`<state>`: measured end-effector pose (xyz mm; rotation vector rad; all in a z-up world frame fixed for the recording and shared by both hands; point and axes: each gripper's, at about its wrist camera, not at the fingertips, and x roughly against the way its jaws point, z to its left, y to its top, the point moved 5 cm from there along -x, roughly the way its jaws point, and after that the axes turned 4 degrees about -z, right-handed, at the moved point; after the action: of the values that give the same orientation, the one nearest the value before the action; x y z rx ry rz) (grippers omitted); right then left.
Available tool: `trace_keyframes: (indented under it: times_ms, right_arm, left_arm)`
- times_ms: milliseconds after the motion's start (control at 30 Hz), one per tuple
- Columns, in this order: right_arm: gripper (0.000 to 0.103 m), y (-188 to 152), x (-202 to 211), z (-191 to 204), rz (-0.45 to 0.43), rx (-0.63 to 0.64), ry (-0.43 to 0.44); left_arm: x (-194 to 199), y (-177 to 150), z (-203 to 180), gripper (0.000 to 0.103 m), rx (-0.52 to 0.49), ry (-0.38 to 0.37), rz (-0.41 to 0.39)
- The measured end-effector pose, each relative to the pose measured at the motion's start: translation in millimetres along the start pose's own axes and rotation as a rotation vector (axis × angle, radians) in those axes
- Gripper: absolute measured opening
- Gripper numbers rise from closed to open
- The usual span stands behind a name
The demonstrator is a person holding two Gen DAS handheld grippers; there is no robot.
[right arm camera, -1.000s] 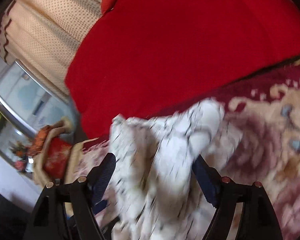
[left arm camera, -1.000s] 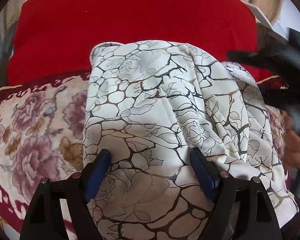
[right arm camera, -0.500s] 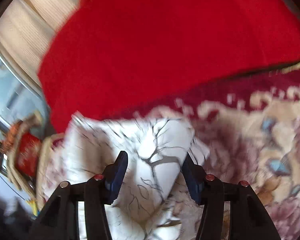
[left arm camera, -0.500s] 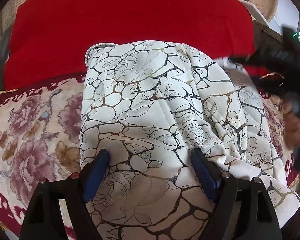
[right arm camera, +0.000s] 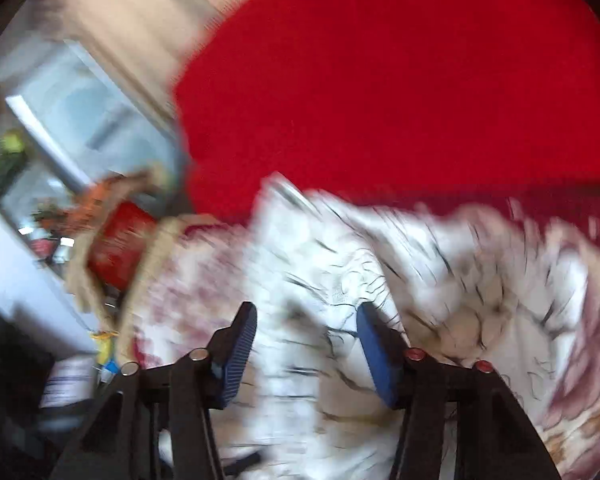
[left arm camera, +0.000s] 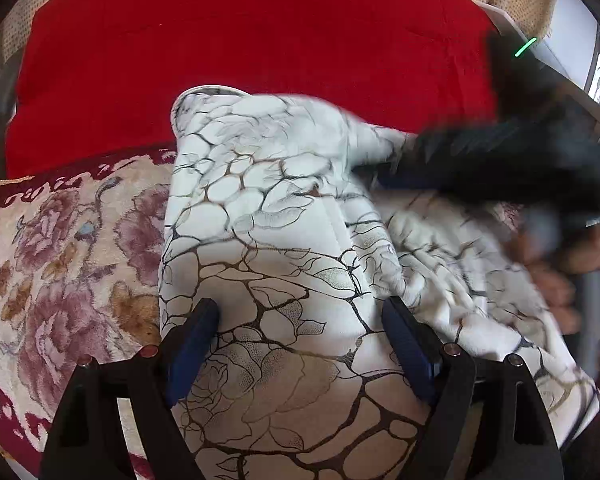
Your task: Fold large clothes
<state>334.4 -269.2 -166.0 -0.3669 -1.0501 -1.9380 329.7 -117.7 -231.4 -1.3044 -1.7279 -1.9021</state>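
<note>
Left wrist view: the left gripper (left arm camera: 300, 344) is spread wide, with the white crackle-print garment (left arm camera: 284, 240) bunched between its blue pads (left arm camera: 192, 344) and out ahead over the floral blanket (left arm camera: 60, 264).

Right wrist view, blurry: the right gripper (right arm camera: 306, 344) is closing with that garment (right arm camera: 340, 280) between its fingers.

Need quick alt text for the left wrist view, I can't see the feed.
The left gripper hangs with wide-open jaws over a white cracked-pattern garment lying on a floral blanket, with red bedding behind. At the right, the blurred right gripper reaches into the garment's far edge.
</note>
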Motion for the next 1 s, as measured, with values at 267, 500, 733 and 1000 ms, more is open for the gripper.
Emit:
trace_keyframes:
  times_ms: [267,500,733,1000]
  right_arm:
    - [0.026,-10,12,-28,0.026,-0.110,0.000]
    - [0.036,-47,99,14,-0.078,0.054,-0.043]
    - [0.084,-93,184,57,-0.244,0.161,-0.082]
    - [0.084,-131,244,108,-0.357,0.232,-0.168]
  left_arm:
    - [17,2,15,0.085,0.098,-0.021,-0.022]
    - [80,-9,16,0.085,0.105,0.206,-0.142]
    - [148,-30,0,0.086,0.051,0.391,-0.230]
    - [226,-29,-31,0.095,-0.048,0.486,-0.347]
